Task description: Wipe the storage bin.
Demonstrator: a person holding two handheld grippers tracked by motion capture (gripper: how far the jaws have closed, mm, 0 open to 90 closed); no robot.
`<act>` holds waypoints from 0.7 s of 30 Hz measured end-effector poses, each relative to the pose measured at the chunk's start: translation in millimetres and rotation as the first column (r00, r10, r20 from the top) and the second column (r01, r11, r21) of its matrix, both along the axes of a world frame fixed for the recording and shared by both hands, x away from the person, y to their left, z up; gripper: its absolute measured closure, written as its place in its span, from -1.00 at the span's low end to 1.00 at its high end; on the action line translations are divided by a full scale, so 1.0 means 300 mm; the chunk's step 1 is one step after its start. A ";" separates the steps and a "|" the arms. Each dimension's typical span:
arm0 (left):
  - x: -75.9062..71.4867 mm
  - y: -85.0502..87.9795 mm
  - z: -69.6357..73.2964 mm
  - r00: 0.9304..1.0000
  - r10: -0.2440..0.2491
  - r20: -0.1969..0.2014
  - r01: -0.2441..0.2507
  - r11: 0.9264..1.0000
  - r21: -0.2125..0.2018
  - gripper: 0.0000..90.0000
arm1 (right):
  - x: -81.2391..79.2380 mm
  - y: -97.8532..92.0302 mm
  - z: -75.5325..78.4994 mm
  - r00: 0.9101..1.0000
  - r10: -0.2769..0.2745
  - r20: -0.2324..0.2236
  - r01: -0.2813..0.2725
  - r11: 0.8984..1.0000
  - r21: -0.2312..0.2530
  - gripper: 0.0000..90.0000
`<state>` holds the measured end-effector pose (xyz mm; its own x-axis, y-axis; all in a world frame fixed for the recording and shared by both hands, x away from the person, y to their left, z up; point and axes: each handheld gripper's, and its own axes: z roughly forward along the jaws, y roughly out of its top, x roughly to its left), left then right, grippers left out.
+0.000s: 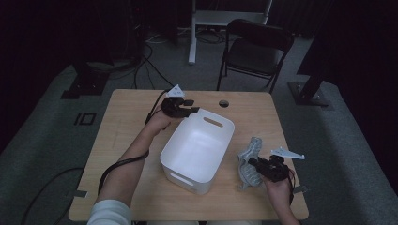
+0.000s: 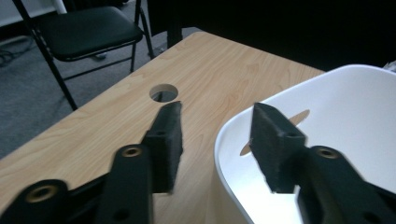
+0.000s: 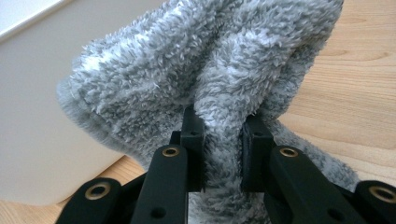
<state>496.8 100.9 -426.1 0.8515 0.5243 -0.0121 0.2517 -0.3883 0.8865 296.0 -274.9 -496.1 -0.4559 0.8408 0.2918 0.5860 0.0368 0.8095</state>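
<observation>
A white plastic bin [image 1: 197, 150] with slot handles stands in the middle of the wooden table [image 1: 126, 126]. My left gripper [image 1: 189, 111] is at the bin's far left corner. In the left gripper view its jaws [image 2: 218, 112] straddle the bin's rim [image 2: 224, 135], one jaw outside and one over the inside, with a gap on both sides. A grey fluffy cloth [image 1: 247, 164] lies crumpled on the table right of the bin. My right gripper [image 1: 256, 164] is shut on a fold of the cloth [image 3: 205, 60], which bulges up between its pads [image 3: 223, 123] close to the bin's wall [image 3: 37, 116].
A round cable hole [image 1: 224, 103] sits in the table beyond the bin, also seen past the left jaw [image 2: 164, 92]. A black folding chair [image 1: 256, 47] stands behind the table. A cable [image 1: 117, 166] trails from the left gripper along the forearm.
</observation>
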 end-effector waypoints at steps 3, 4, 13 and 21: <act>0.014 -0.005 -0.011 1.000 -0.015 -0.010 0.015 1.000 -0.005 0.29 | 0.000 -0.004 -0.001 1.000 0.000 0.003 0.000 1.000 -0.001 0.68; 0.015 -0.006 -0.013 1.000 -0.012 -0.012 0.012 1.000 -0.004 0.32 | 0.000 -0.006 -0.002 1.000 -0.002 0.002 0.002 1.000 -0.001 0.68; 0.017 -0.025 -0.032 0.999 -0.023 -0.043 0.021 0.999 -0.029 0.67 | 0.001 -0.005 -0.006 1.000 0.000 -0.003 0.000 1.000 -0.004 0.68; -0.009 -0.001 -0.030 0.999 -0.010 -0.039 0.009 1.000 -0.019 0.79 | 0.002 0.006 -0.007 1.000 0.004 -0.005 -0.004 1.000 -0.003 0.68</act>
